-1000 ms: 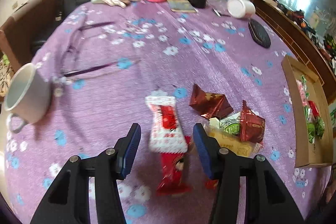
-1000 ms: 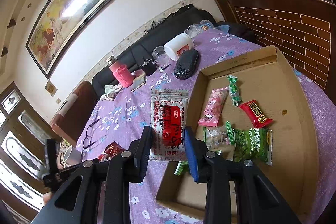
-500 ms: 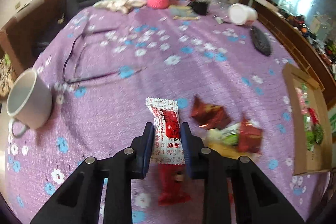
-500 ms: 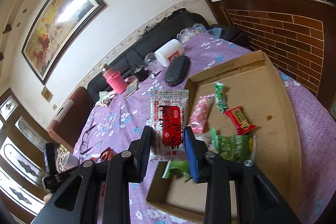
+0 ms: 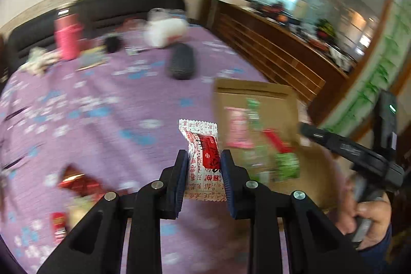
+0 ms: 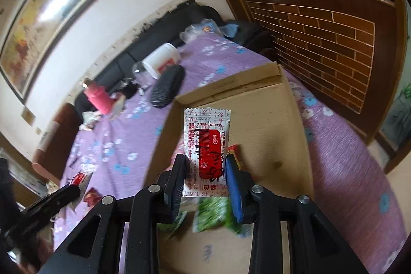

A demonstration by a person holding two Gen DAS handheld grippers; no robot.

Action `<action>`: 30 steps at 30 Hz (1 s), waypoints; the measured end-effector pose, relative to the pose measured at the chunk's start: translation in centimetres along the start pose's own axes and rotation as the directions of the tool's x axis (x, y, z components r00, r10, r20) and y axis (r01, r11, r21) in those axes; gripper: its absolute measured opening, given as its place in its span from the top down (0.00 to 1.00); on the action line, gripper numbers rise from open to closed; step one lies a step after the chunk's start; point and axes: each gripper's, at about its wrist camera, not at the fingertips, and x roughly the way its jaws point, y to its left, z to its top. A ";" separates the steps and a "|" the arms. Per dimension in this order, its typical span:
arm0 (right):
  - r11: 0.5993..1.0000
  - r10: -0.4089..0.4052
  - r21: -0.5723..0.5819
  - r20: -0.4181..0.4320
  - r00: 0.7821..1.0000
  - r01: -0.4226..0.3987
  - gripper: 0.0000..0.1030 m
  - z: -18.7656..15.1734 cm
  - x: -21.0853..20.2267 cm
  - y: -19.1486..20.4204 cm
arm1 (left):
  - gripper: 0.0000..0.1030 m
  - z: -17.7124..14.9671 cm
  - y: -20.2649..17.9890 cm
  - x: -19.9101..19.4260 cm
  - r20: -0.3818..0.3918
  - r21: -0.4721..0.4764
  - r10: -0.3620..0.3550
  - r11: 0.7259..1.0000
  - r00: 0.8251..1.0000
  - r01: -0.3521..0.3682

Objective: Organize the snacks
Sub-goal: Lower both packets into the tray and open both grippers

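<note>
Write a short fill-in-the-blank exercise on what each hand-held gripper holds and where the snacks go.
1. Each hand-held gripper, left and right, is shut on a white packet with a ____ label.
2. The snacks already sorted lie in a shallow ____ box.
3. The tablecloth is ____ with small flowers.

Missing words: red; cardboard; purple

Matt cardboard box (image 6: 269, 117) on woven purple tablecloth (image 6: 346, 145).

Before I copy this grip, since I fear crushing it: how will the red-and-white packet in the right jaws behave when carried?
The red-and-white packet probably is light: it stands up, pinched low. Its flat, crimped top suggests thin film that holds shape yet may crease. The glossy wrapper could slip, so the right gripper likely needs steady, gentle pressure over the cardboard box.
</note>
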 end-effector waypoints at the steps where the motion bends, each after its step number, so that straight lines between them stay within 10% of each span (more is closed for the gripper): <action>1: 1.000 -0.025 -0.010 -0.015 1.000 0.025 0.67 0.5 0.5 -0.2 | 0.75 0.2 -1.6 0.9 -0.008 0.021 -0.017 1.000 1.000 0.017; 13: 0.991 -0.134 -0.037 -0.136 0.982 0.130 0.67 2.0 4.3 -2.8 | 0.77 -0.7 -7.2 10.6 -0.194 0.011 -0.081 0.996 0.978 0.085; 30: 0.997 -0.066 -0.036 -0.034 0.997 0.065 0.57 2.0 0.0 -0.7 | 0.69 -0.1 -6.5 7.0 -0.121 -0.009 -0.101 0.995 0.987 0.101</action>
